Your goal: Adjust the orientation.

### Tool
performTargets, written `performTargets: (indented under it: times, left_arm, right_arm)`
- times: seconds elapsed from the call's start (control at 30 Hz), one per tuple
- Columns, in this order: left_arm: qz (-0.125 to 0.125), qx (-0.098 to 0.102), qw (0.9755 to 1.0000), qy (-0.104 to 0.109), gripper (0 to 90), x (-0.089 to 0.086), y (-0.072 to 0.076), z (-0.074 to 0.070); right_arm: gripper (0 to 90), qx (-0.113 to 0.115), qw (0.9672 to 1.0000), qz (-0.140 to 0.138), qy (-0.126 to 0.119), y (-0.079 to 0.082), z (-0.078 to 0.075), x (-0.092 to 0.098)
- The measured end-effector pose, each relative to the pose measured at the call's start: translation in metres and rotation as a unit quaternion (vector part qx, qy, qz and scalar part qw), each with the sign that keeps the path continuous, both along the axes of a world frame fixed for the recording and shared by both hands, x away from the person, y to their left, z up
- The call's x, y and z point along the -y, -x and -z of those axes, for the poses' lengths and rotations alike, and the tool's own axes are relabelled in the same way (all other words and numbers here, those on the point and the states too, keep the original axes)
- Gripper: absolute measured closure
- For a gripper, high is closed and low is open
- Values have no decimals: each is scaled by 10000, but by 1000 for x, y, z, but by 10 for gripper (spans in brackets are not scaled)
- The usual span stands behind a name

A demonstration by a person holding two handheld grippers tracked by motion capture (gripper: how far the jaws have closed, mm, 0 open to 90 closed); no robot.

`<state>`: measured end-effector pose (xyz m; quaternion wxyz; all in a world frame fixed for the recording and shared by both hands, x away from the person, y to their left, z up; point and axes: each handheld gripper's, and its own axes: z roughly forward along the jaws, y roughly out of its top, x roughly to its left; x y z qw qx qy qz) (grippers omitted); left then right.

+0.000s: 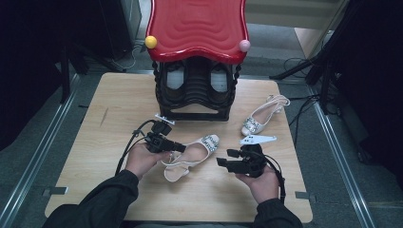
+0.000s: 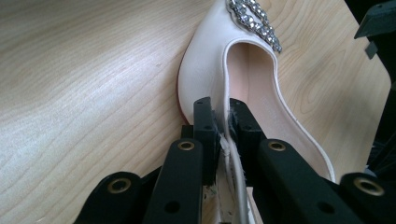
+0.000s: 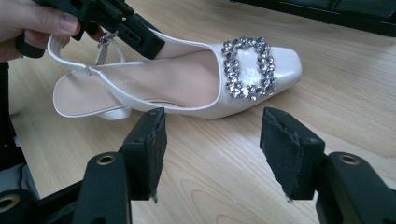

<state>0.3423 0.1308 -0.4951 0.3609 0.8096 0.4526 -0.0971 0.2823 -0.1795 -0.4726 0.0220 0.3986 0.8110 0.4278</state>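
Observation:
A cream slingback shoe [image 1: 190, 159] with a crystal buckle [image 3: 247, 67] lies on its sole on the wooden table [image 1: 95, 142], toe toward the upper right in the high view. My left gripper [image 1: 183, 148] is shut on the shoe's side rim near the heel strap. In the left gripper view, its pads [image 2: 205, 126] pinch the thin rim of the shoe [image 2: 210, 60]. My right gripper [image 1: 223, 157] hovers just right of the shoe. It stands open [image 3: 212, 135] with nothing between its fingers, and the shoe [image 3: 187, 79] lies beyond them.
A second matching shoe [image 1: 263, 116] lies at the table's back right. A black shoe rack [image 1: 197, 90] with a red wavy top [image 1: 197, 26] stands at the back centre, with shoes inside. Dark stands and cables surround the table.

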Motion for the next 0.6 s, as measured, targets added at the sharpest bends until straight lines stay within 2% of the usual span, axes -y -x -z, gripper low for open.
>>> performTargets:
  times: [0.07, 0.17, 0.27, 0.37, 0.43, 0.5, 0.6]
  left_arm:
    - [-33, 0, 10000, -18, 834, 0, 0, 1]
    - [-123, 148, 9998, -103, 779, -3, 0, 2]
    - [-164, 145, 9997, 120, 712, -9, -1, 0]
    - [-194, 235, 9994, 171, 643, -14, -1, -4]
    - [-175, 281, 9994, 141, 605, -16, 0, -6]
    - [-122, 399, 9991, -14, 565, -17, 2, -9]
    - [-33, 374, 9992, 160, 527, -21, 4, -14]
  right_arm:
    - [424, 13, 10000, -24, 14, 0, 1, -1]
    - [425, 5, 10000, -21, 12, -1, 2, -3]
    - [426, -58, 9999, -48, -81, -3, 2, -3]
    - [427, -39, 10000, -58, -45, -3, 2, -4]
    - [429, -9, 10000, -54, -39, -4, 2, -5]
    - [432, 13, 10000, -40, -28, -4, 2, -5]
    - [439, 56, 10000, -11, 11, -4, 3, -8]
